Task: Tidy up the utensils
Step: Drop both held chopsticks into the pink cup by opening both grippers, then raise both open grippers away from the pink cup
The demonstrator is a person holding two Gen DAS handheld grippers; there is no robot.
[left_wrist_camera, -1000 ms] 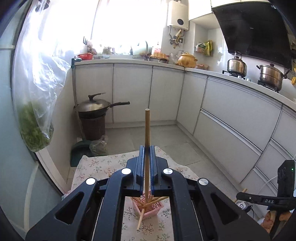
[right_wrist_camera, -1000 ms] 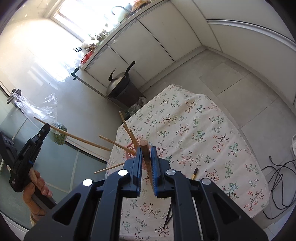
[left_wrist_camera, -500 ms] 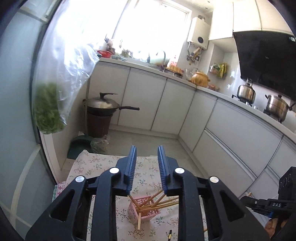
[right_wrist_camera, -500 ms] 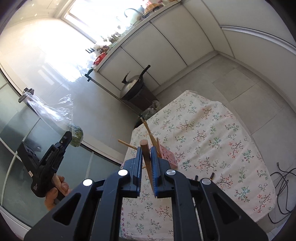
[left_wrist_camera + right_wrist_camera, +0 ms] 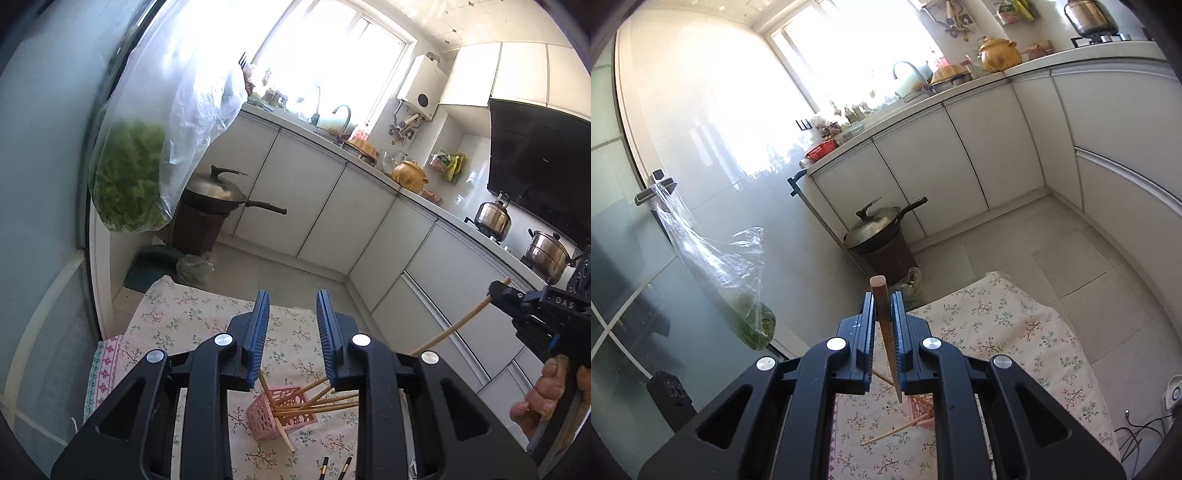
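Note:
My left gripper is open, with nothing between its blue pads. Below it a pink openwork basket stands on the floral tablecloth and holds several wooden chopsticks that fan out to the right. Two dark chopstick ends lie near the bottom edge. My right gripper is shut on a wooden chopstick that stands nearly upright between the pads. That gripper also shows at the right of the left wrist view, held by a hand. In the right wrist view the basket is mostly hidden behind the fingers.
A plastic bag of greens hangs from the door handle at the left. A lidded wok sits on a brown bin beyond the table. White cabinets run along the back and right, with steel pots on the stove.
The left gripper let go of its chopstick and opened; the chopstick is no longer between its pads. The right gripper rose above the table with its chopstick still clamped.

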